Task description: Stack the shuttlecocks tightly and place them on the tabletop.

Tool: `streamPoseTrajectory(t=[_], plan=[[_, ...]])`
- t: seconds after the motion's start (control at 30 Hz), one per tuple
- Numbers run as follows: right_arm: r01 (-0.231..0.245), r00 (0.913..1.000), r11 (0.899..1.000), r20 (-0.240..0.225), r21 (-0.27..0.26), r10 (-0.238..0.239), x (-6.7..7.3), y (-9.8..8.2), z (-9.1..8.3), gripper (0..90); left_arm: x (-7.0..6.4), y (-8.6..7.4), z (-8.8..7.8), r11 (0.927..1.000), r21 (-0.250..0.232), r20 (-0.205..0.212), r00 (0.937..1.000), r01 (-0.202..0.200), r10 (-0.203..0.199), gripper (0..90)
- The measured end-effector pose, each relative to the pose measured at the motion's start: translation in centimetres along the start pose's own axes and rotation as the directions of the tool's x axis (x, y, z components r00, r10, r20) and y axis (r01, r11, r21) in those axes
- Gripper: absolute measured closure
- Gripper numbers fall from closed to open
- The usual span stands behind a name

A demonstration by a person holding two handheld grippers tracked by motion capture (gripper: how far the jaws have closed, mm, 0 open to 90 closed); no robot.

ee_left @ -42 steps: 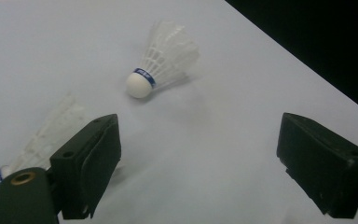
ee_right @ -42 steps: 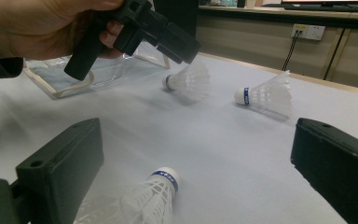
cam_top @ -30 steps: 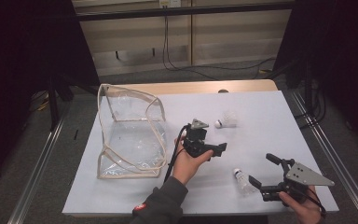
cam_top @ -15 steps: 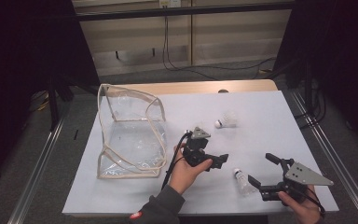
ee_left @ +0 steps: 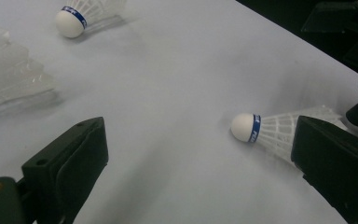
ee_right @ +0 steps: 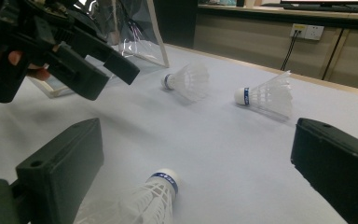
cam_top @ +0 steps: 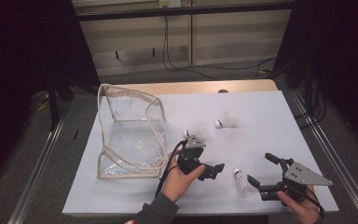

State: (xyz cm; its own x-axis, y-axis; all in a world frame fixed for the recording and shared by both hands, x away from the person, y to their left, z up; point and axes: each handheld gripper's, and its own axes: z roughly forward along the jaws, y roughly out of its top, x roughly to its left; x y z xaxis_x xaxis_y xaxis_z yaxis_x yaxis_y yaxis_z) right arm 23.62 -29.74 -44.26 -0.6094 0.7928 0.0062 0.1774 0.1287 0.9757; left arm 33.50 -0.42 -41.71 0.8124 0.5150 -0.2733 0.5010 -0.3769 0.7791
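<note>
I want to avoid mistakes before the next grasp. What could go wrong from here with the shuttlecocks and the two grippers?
1. The left hand-held gripper, open, and the right hand-held gripper, also open, both point at the nearest shuttlecock, so they may collide.
2. That shuttlecock lies on its side; a jaw touching its cork could roll it away, or crush its feathers.
3. The clear bag looks soft, so its opening may sag during a drop.

We hold two black grippers: the left gripper trails a black cable, the right gripper carries a grey three-cornered plate. A dark sleeve covers our left forearm.
</note>
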Motion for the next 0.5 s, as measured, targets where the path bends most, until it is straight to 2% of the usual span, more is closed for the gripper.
streamPoseTrajectory(t=[0.13, 0.2, 0.5], plan=[[0.006, 0.9999, 1.0, 0.012, -0.001, -0.006, 0.1, 0.0, -0.2, 1.7, -0.2, -0.8, -0.4, 1.0, -0.008, 0.019, 0.9998, -0.002, 0.003, 4.0], [0.006, 0.9999, 1.0, 0.015, -0.005, -0.006, 0.2, 0.1, -0.3, 1.6, -0.2, -1.2, -0.7, 0.9998, 0.006, 0.021, 0.9996, -0.018, 0.018, 4.0], [0.002, 0.9992, 1.0, 0.04, -0.004, -0.002, 0.1, 0.1, -0.5, 1.6, -0.9, -2.2, -1.1, 0.9985, 0.012, 0.059, 0.9969, -0.054, 0.053, 4.0]])
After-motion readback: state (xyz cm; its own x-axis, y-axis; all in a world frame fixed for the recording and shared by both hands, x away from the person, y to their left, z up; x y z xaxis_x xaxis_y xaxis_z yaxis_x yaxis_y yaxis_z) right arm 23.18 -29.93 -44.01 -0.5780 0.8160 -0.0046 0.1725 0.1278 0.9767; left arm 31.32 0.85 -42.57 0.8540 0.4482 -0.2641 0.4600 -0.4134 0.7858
